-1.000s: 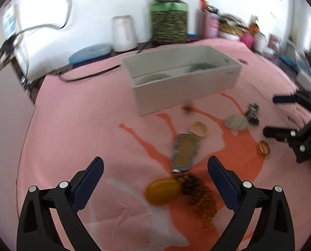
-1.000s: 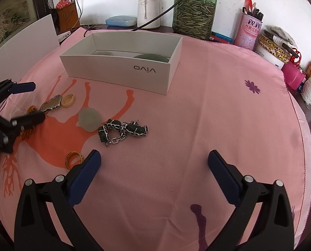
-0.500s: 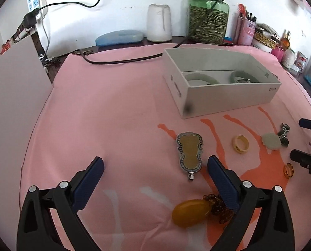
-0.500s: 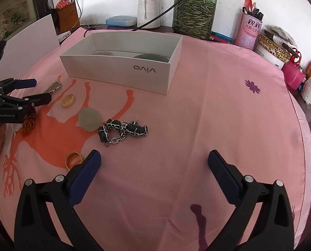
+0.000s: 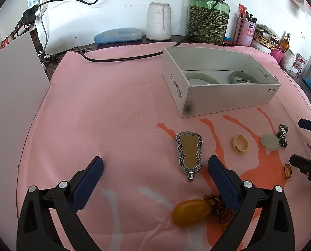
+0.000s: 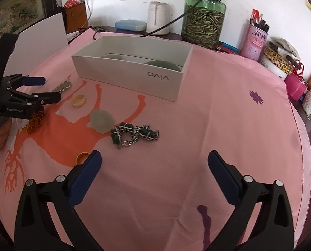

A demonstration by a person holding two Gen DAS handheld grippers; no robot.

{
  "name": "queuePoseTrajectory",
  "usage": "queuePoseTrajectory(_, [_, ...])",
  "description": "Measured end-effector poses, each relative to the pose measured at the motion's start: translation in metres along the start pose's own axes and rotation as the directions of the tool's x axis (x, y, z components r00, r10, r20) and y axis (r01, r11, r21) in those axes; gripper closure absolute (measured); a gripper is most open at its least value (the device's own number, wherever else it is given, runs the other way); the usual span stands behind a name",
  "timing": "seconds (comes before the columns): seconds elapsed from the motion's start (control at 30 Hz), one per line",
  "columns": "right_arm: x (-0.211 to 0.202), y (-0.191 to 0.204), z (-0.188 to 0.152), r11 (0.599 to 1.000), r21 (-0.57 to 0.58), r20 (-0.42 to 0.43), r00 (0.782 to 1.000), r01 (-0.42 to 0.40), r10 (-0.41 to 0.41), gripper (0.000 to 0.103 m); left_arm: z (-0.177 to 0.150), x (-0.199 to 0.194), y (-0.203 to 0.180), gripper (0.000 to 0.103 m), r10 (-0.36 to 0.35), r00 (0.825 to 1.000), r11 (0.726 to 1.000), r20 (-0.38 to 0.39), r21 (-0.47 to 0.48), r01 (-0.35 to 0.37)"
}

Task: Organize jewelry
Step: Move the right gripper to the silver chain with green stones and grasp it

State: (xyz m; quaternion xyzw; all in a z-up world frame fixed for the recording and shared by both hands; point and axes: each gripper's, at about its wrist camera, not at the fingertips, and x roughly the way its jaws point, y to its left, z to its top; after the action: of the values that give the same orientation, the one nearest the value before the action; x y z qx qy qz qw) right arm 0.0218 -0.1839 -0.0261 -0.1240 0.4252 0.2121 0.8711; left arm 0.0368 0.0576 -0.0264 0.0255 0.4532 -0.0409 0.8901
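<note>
The left hand-held gripper (image 5: pixel 155 169) is spread wide and holds nothing. It hangs low over the pink cloth (image 5: pixel 105 113) on the worktop. Just beside its right finger lies the silver-rimmed, gourd-shaped tan pendant (image 5: pixel 189 152). Nearer, under that finger, sit the smooth yellow-orange oval stone (image 5: pixel 190 213) and the bunch of small brown beads (image 5: pixel 220 208) touching it.

The right hand-held gripper (image 6: pixel 154 166) is also spread wide and empty. A small orange ring (image 6: pixel 81 157) lies just beside its left finger. A little farther out are the dark green and silver chain bracelet (image 6: pixel 134 134) and the pale green flat round stone (image 6: pixel 102 120), which touch each other. Farther left is the cream-yellow ring (image 6: pixel 79 101).

Far behind them stands the white open cardboard box (image 6: pixel 132 79). Two pale green bangles (image 5: pixel 201 77) already lie in it.

What could go wrong? The pendant is flat and thin, so the fingers may slide over it or pinch the cloth instead. The beads could catch on the left hand-held gripper and get dragged along. The two hand-held grippers are near each other and could bump.

Counting: two rings, one pendant, one oval stone, one bead bunch, one flat stone, one chain bracelet, two bangles, one box.
</note>
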Motion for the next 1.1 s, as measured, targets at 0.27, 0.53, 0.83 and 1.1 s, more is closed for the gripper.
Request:
queuePoseTrajectory(0.27, [0.005,0.004,0.0,0.999,-0.019,-0.029,0.999,-0.035,0.035,0.006,0.0,0.0,0.0,0.004,-0.001,1.0,1.0,0.0,0.001,0.001])
queuePoseTrajectory(0.53, [0.006,0.003,-0.002,0.999,-0.005,-0.036,0.998,-0.042,0.042,0.005,0.001,0.0,0.0,0.004,0.0,1.0,1.0,0.0,0.0,0.0])
queuePoseTrajectory(0.83, [0.007,-0.001,0.007,0.999,-0.005,-0.028,0.998,-0.052,0.052,0.018,0.001,0.0,0.0,0.004,0.0,1.0,1.0,0.0,0.0,0.0])
queuePoseTrajectory(1.1, [0.012,0.008,0.018,0.997,-0.039,0.014,0.998,-0.067,0.067,0.062,0.001,0.0,0.0,0.004,0.0,1.0,1.0,0.0,0.0,0.0])
